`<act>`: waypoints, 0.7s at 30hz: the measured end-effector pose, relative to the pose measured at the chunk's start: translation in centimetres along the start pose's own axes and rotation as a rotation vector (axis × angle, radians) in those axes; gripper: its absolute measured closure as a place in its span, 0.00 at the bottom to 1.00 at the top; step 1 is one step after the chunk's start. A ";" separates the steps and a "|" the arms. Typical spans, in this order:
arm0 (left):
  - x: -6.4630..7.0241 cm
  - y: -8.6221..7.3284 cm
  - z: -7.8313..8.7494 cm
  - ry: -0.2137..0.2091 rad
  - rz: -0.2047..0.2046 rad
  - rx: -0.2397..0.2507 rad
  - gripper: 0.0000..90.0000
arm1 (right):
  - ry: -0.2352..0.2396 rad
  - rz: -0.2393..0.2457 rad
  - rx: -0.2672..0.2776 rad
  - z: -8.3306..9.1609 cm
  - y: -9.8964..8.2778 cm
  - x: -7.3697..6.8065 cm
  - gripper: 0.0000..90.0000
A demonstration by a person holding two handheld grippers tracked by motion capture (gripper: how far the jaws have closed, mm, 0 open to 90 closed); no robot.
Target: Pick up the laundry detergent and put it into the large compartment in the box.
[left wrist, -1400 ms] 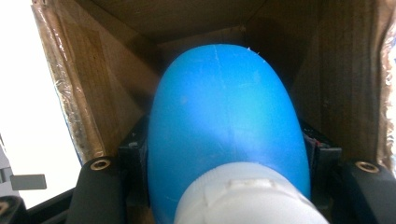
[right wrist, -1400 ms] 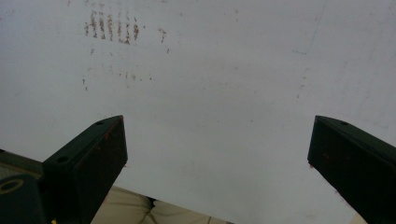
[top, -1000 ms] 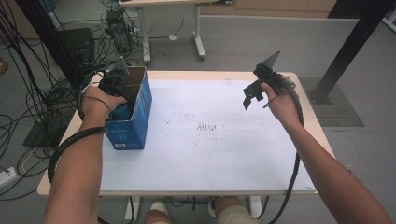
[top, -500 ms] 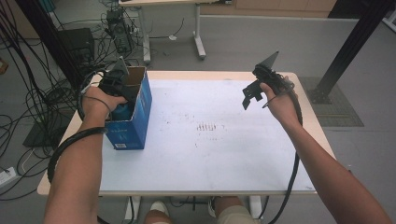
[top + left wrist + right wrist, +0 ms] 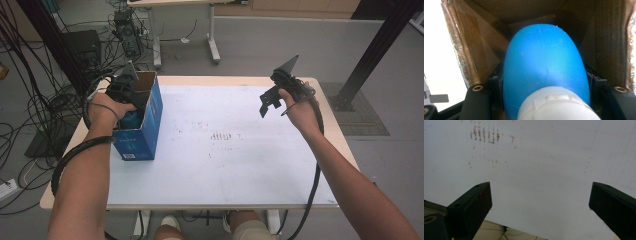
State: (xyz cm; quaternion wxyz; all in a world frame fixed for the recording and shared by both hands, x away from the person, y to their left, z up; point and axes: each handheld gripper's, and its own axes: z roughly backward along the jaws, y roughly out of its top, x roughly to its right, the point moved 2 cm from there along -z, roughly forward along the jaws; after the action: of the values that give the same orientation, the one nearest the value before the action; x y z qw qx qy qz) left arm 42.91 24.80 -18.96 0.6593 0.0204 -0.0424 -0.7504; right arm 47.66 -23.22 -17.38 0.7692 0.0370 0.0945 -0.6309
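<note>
Evidently I had the left gripper clamped on the blue bottle down inside the box, to set it there. My right gripper hung empty over the table, jaws apart, out of the way.

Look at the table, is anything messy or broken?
Only small things. The white table top has reddish-brown smudges near its middle. The blue box has crinkled tape along its open rim. The blue bottle in the left hand-held gripper looks fine.
</note>
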 end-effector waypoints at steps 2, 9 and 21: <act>0.0 0.0 0.0 -0.001 0.000 0.002 0.41 | 0.000 -0.001 0.001 0.0 0.0 0.0 0.05; -0.1 -0.1 0.0 -0.002 -0.001 0.005 0.41 | 0.000 0.000 0.002 0.0 -0.1 0.0 0.05; -0.1 -0.2 0.0 -0.003 0.000 0.008 0.41 | 0.002 -0.002 0.000 0.0 0.0 -0.1 0.05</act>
State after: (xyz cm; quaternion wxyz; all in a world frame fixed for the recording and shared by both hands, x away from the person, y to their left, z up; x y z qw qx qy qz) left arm 42.76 24.90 -19.00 0.6591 0.0216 -0.0464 -0.7503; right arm 47.60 -23.15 -17.39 0.7684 0.0372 0.0953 -0.6317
